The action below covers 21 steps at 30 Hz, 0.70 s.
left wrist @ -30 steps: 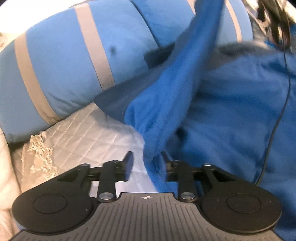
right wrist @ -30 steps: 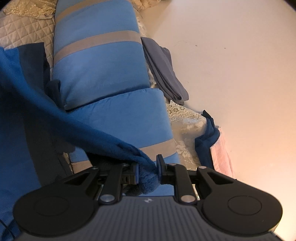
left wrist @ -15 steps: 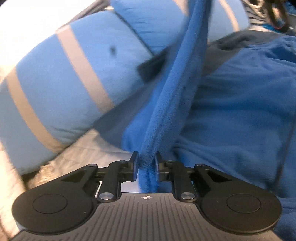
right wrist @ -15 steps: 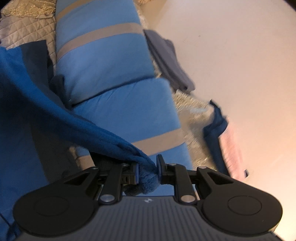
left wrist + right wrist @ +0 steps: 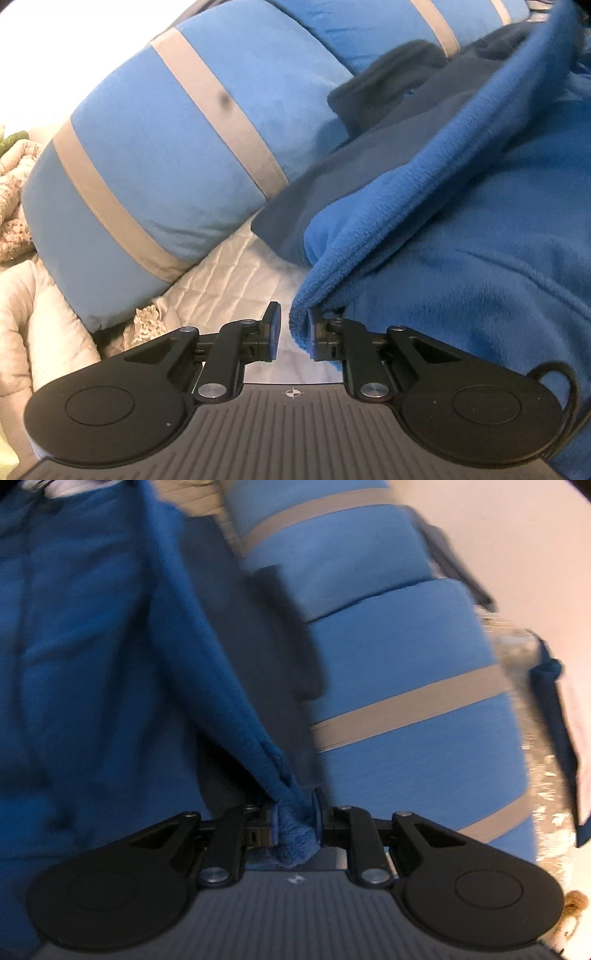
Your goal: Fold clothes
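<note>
A: Garment location?

B: Blue fleece garment (image 5: 461, 258) lay spread on the quilted bed cover (image 5: 229, 273), with its dark lining edge against a striped blue pillow (image 5: 155, 147).

A: Left tool (image 5: 291, 330)?

B: Jaws had just been closing, but a narrow gap showed. A fleece fold sat between them, touching the pad on the picture's right. The other pad was clear of it.

A: Right tool (image 5: 293, 821)?

B: Clamped on a bunched fold of the same fleece, with cloth running up and left from it. That view was blurred. The pillows sat just right of the fold.
</note>
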{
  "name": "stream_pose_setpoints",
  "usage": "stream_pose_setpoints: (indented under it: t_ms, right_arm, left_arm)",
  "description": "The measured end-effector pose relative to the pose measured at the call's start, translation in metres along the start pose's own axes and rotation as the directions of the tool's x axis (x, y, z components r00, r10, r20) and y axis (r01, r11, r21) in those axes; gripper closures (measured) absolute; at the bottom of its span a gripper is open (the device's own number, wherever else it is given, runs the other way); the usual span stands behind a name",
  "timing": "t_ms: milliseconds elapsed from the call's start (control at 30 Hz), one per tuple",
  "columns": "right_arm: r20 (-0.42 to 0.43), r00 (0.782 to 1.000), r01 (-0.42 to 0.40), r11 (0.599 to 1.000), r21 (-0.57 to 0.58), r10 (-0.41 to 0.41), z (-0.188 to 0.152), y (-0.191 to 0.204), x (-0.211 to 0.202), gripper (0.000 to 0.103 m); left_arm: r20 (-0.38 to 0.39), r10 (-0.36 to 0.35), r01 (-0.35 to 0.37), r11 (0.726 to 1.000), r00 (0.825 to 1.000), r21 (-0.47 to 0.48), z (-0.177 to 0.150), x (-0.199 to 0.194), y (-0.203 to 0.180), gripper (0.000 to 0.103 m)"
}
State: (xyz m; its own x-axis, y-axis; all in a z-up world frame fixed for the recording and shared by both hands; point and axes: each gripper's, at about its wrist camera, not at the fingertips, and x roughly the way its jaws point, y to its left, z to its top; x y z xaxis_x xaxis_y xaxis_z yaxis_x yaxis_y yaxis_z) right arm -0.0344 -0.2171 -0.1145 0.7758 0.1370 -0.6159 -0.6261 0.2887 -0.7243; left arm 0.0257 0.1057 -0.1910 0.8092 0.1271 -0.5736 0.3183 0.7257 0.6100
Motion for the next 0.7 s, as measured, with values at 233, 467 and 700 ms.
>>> stream_pose_setpoints:
  t_ms: [233,467,700]
  right_arm:
    - [-0.044,0.984,-0.174,0.984,-0.045,0.172,-0.021,0.06,-0.005,0.086]
    - [-0.094,0.934,-0.342,0.938,0.054,0.345,-0.02,0.065,0.003,0.086]
    - [-0.032,0.895,-0.421,0.867,0.265,0.444,-0.022,0.03,-0.004,0.044]
  left_arm:
    - [-0.016,-0.01,0.01,1.0,1.0,0.003,-0.005,0.006,0.0,0.079]
    - [-0.042,-0.029,0.028,1.0,0.999,-0.007,-0.009,0.013,0.0,0.075]
    - [-0.06,-0.025,0.023,1.0,0.998,-0.021,-0.011,0.019,0.002,0.065]
